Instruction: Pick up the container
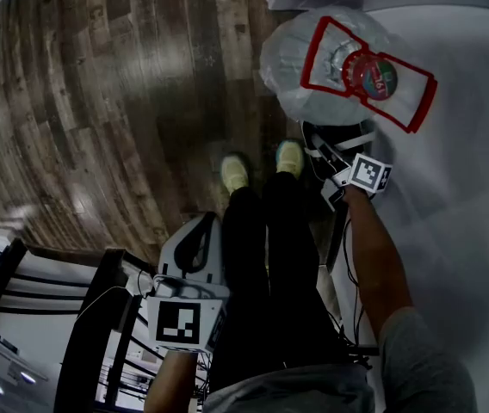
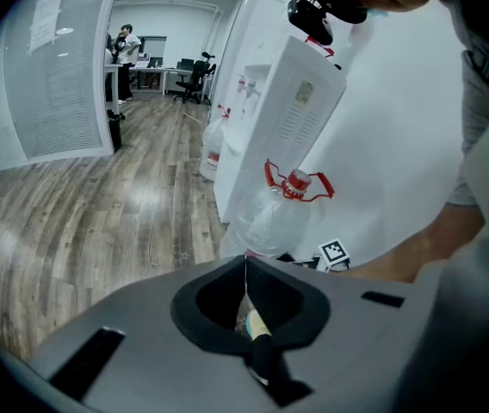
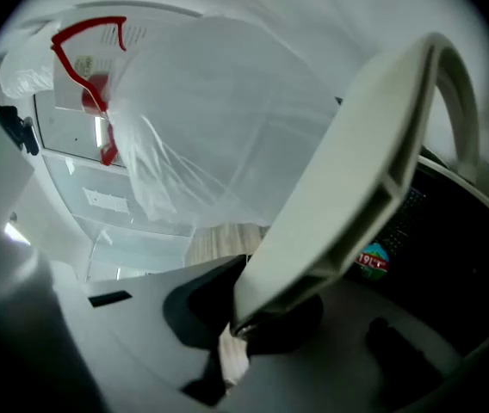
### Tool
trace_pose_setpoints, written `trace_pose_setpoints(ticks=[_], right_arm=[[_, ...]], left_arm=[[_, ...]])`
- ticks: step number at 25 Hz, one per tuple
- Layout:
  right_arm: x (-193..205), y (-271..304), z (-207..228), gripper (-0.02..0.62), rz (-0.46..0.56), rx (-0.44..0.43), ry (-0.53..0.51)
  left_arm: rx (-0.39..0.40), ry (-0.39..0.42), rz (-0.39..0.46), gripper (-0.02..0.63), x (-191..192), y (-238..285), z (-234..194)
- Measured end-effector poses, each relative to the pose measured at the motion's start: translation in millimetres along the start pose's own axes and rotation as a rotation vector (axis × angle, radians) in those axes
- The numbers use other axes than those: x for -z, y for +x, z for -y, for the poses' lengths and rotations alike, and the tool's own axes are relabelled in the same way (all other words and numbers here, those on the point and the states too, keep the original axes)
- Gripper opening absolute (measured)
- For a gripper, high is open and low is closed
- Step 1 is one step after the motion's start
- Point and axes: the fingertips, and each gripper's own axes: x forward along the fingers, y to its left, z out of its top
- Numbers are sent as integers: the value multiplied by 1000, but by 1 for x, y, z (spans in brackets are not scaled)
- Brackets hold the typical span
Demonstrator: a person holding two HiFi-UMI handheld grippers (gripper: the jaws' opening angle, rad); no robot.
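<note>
A big clear water bottle (image 1: 331,67) with a red cap and a red carry handle (image 1: 417,101) stands against the white wall; it also shows in the left gripper view (image 2: 266,218) and the right gripper view (image 3: 184,101). Just below it in the head view sits a dark container (image 1: 339,134) with a pale handle (image 3: 356,196). My right gripper (image 1: 332,163) (image 3: 243,318) is shut on that handle's lower end. My left gripper (image 1: 194,224) hangs by my left leg, away from both, jaws shut (image 2: 246,269) with nothing between them.
My legs and pale shoes (image 1: 236,172) stand on the wood plank floor (image 1: 98,101). A white wall (image 1: 468,231) runs along the right. A dark rack (image 1: 46,317) is at the lower left. More water bottles (image 2: 214,144) and office chairs (image 2: 194,77) lie farther off.
</note>
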Motion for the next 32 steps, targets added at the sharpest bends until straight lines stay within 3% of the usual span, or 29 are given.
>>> trace_pose_setpoints(ticks=[6, 9, 12, 17, 25, 32], right_arm=[[9, -32, -3, 26, 80, -21, 57], [5, -49, -12, 26, 114, -86, 104], [10, -59, -35, 26, 95, -157, 105], [33, -78, -67, 26, 1, -164, 61], [48, -125, -156, 28, -117, -165, -24], [52, -200, -273, 28, -195, -233, -96]], left_arm=[[20, 40, 13, 15, -9, -14, 10], [40, 61, 22, 15, -14, -23, 20], [52, 74, 25, 15, -16, -30, 27], [84, 117, 59, 15, -28, -47, 53], [104, 170, 175, 15, -84, -115, 74], [110, 212, 252, 15, -115, -199, 95]])
